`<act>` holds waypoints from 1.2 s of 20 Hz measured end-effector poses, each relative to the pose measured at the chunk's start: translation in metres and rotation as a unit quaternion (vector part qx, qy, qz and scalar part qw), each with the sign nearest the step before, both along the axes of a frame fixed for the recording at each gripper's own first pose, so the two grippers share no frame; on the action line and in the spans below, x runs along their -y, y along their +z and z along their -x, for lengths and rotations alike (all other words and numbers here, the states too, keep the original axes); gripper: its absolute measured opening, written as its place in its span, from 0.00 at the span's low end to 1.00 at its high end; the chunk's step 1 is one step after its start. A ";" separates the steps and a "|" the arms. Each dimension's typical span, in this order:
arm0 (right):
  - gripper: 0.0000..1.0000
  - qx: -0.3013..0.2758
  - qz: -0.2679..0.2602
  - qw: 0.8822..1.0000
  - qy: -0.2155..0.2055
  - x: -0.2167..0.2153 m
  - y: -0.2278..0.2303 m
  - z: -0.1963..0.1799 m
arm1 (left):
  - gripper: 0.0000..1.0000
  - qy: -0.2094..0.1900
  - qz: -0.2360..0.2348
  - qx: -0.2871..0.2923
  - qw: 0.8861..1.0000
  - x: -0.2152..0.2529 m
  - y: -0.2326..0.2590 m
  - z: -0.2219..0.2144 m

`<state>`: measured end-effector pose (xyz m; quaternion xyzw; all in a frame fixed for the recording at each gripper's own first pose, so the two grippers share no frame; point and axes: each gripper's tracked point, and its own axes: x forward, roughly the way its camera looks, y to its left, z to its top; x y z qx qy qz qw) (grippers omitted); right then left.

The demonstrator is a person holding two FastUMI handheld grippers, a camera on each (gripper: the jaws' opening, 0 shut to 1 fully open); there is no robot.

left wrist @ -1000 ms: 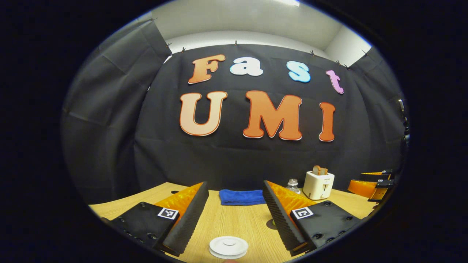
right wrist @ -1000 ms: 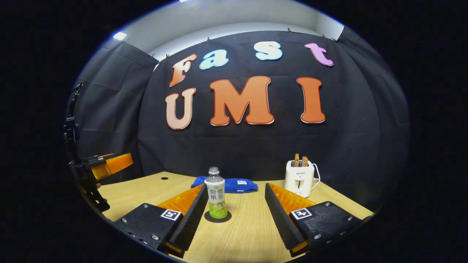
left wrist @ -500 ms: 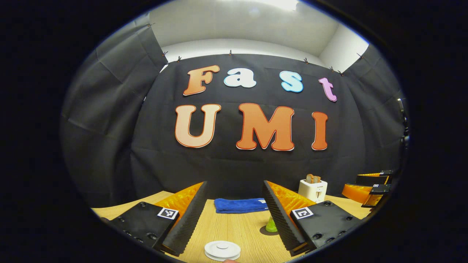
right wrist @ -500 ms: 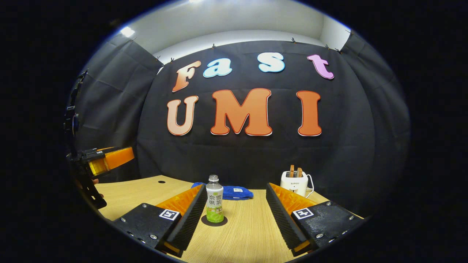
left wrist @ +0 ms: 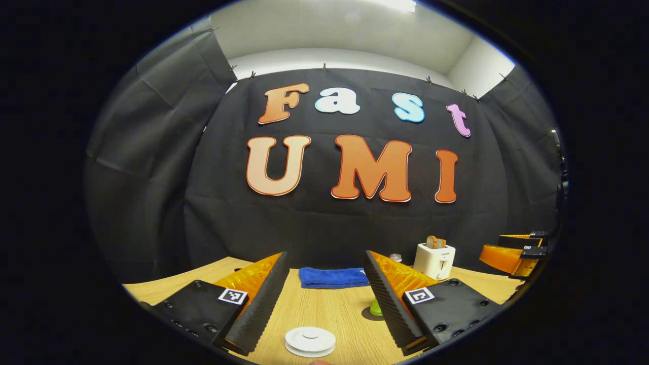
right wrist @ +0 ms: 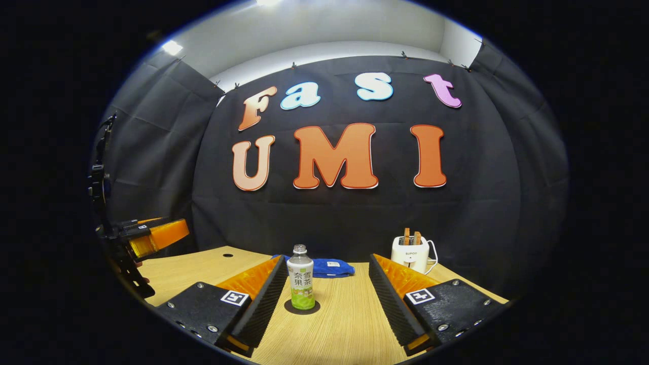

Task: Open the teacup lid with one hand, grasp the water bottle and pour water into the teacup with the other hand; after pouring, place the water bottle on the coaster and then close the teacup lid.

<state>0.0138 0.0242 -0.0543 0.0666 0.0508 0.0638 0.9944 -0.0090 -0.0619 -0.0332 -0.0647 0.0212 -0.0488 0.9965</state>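
Note:
A white round teacup lid (left wrist: 310,341) with a small knob lies low in the left gripper view, just before my open left gripper (left wrist: 325,256); the cup under it is hidden. The water bottle's green base (left wrist: 375,308) peeks out beside the right finger (left wrist: 388,291). In the right gripper view the water bottle (right wrist: 300,284), clear with a white and green label, stands upright on a dark round coaster (right wrist: 302,307). It is ahead of my open right gripper (right wrist: 327,258), close to the left finger (right wrist: 263,294) and apart from it. Neither gripper holds anything.
A folded blue towel (right wrist: 324,267) lies at the back of the wooden table (right wrist: 350,324). A white toaster (right wrist: 410,253) with toast stands back right. The left gripper (right wrist: 152,234) hovers at the far left of the right gripper view, the right gripper (left wrist: 512,253) at the left view's far right.
Both views have shifted only slightly. The bottle and toaster look a little farther off in the right gripper view. Both grippers stay open, and the lid and bottle have not moved.

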 end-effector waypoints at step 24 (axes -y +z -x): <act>0.96 -0.013 0.024 1.000 -0.008 -0.001 -0.012 0.000 | 0.95 -0.008 -0.022 -0.027 0.999 0.006 -0.013 0.006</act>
